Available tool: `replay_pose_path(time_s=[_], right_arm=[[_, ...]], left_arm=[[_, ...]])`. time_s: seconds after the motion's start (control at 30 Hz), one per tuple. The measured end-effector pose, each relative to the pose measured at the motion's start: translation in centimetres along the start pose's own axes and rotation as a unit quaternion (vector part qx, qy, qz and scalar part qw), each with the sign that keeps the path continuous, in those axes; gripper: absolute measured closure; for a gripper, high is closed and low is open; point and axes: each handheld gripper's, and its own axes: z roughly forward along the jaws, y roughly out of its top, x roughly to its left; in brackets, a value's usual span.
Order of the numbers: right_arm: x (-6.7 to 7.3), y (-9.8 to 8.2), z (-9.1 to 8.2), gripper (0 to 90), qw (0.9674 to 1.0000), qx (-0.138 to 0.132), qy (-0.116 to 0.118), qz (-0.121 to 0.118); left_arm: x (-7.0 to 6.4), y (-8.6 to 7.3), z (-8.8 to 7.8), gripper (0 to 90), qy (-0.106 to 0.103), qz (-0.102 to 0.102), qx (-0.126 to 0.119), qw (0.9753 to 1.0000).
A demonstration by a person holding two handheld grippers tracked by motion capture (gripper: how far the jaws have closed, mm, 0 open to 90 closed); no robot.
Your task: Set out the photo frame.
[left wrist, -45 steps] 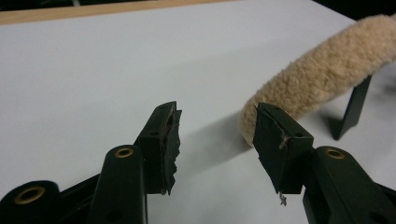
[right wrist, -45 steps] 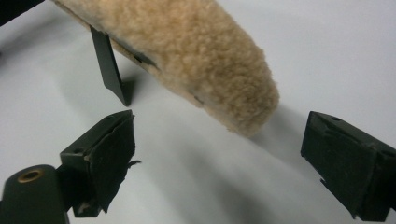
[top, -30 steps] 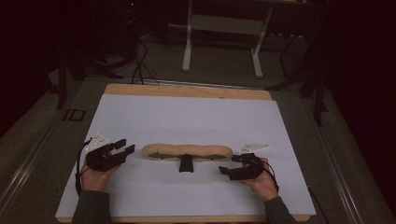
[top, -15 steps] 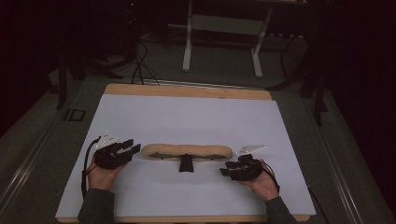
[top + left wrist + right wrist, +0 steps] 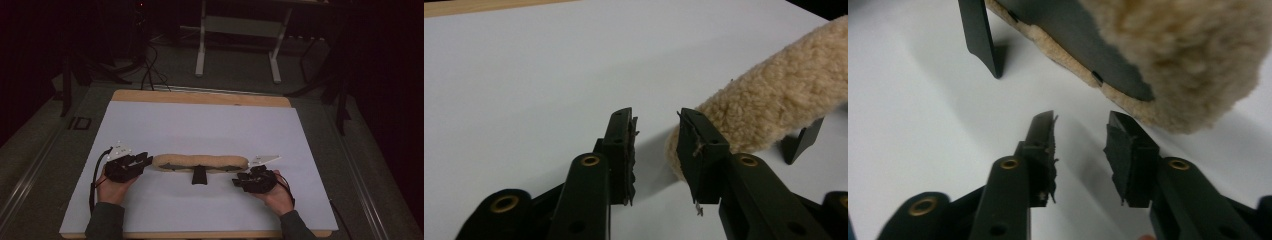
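A long tan fleece roll (image 5: 200, 161) lies across the white sheet, with a black plate (image 5: 1083, 40) along its side and a short black stub (image 5: 199, 175) at its middle. My left gripper (image 5: 146, 160) sits at the roll's left end. In the left gripper view the fleece end (image 5: 784, 100) lies just past the right jaw of my left gripper (image 5: 656, 120). Its jaws have just been closing and stand apart with nothing between them. My right gripper (image 5: 236, 181) rests in front of the roll's right end. My right gripper's (image 5: 1080, 122) jaws have also been closing, empty, short of the fleece (image 5: 1178, 50).
The white sheet (image 5: 200, 125) covers a wooden board (image 5: 200, 97) on a dark table. Beyond the far edge are floor cables and the legs of a metal stand (image 5: 200, 55). Both hands rest on the sheet near its front edge.
My left gripper has edged right, up to the roll's left end. The right hand has barely shifted. Both pairs of jaws look narrower than before.
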Motion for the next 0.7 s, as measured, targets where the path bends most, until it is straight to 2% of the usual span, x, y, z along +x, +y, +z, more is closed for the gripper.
replay_pose_path(time_s=[0.13, 0.17, 0.2, 0.23, 0.33, 0.5, 0.7], right_arm=[[0.3, 0.1, 0.2, 70.0, 0.9999, -0.001, -0.010, -0.010], [0.5, 0.2, 0.4, 75.6, 0.9997, -0.004, -0.021, -0.013], [0.5, 0.2, 0.4, 75.6, 0.9997, -0.004, -0.021, -0.013], [0.8, 0.3, 0.6, 81.6, 0.9993, -0.009, -0.031, -0.017], [1.1, 0.5, 0.8, 85.3, 0.9987, -0.014, -0.044, -0.021], [1.2, 0.8, 0.8, 89.1, 0.9977, -0.029, -0.058, -0.020], [1.2, 1.0, 0.7, 89.7, 0.9968, -0.038, -0.069, -0.016]], left_arm=[[-0.1, 0.0, 0.0, 73.2, -0.003, 0.002, 0.003, 1.0000], [-0.1, -0.1, 0.0, 74.9, -0.007, 0.005, 0.005, 1.0000], [-0.1, -0.1, 0.0, 76.4, -0.007, 0.005, 0.005, 1.0000], [-0.2, -0.1, 0.1, 77.6, -0.008, 0.009, 0.008, 0.9999], [-0.3, -0.1, 0.1, 81.0, -0.010, 0.012, 0.010, 0.9998], [-0.5, -0.1, 0.1, 85.7, -0.015, 0.016, 0.013, 0.9997], [-0.6, -0.2, 0.1, 89.9, -0.020, 0.022, 0.016, 0.9994]])
